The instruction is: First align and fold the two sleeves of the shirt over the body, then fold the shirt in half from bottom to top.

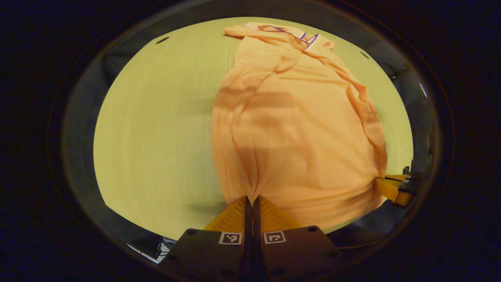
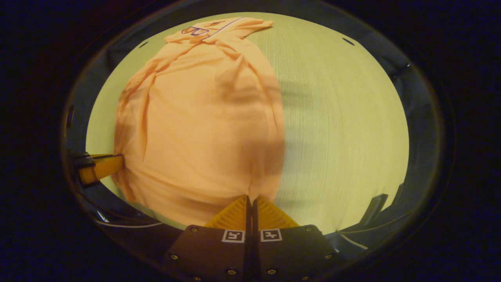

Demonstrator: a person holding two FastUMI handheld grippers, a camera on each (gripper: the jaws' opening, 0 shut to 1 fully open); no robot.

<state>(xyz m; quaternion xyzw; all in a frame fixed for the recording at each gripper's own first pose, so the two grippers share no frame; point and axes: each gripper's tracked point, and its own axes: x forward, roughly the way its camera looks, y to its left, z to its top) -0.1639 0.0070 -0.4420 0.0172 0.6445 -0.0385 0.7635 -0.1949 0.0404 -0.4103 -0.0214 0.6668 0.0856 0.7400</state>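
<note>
Orange polo shirt (image 1: 297,129) lies lengthwise on the table (image 1: 156,129), collar (image 1: 291,35) at the far end. Both the left hand-held gripper (image 1: 251,201) and right hand-held gripper (image 2: 250,199) are pinched tight on the hem's 2 corners, so the fold goes straight away toward the collar.

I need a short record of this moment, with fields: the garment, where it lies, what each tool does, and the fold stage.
garment: orange shirt, sleeves already folded over the body
surface: pale wooden table
collar: at the far end
left tool: shut on the shirt's near hem, at one corner
right tool: shut on the shirt's near hem, at the other corner
stage: bottom-to-top fold not yet done
</note>
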